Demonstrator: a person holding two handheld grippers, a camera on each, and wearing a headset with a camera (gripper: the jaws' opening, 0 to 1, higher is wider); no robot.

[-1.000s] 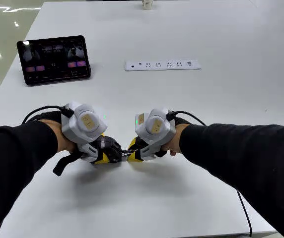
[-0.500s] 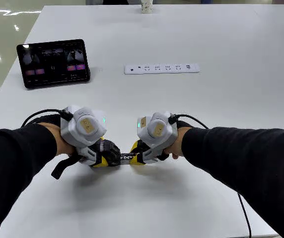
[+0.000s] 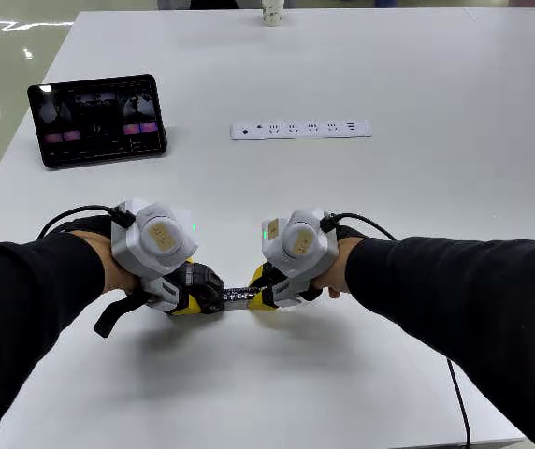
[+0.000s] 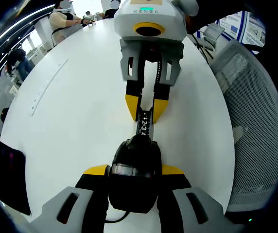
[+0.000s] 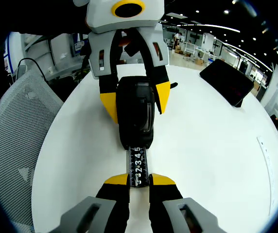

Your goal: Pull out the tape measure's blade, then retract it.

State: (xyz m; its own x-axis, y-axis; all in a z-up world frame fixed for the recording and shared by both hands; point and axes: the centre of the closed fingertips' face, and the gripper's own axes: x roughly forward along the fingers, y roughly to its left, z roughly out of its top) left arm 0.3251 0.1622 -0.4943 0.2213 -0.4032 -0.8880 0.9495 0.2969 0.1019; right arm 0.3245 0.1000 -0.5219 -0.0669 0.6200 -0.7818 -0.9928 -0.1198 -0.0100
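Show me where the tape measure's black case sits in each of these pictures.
Head view: case low centre-left, in the left gripper.
Left gripper view: case bottom centre, between that view's own jaws.
Right gripper view: case at centre, beyond the numbered blade.
Shared landmark: that short blade, running from case to right gripper.

Tablet point(image 3: 96, 119) (screen lit), power strip point(image 3: 300, 129), white table point(image 3: 417, 112)

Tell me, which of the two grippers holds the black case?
The left gripper clamps the case; the right gripper pinches the numbered blade.
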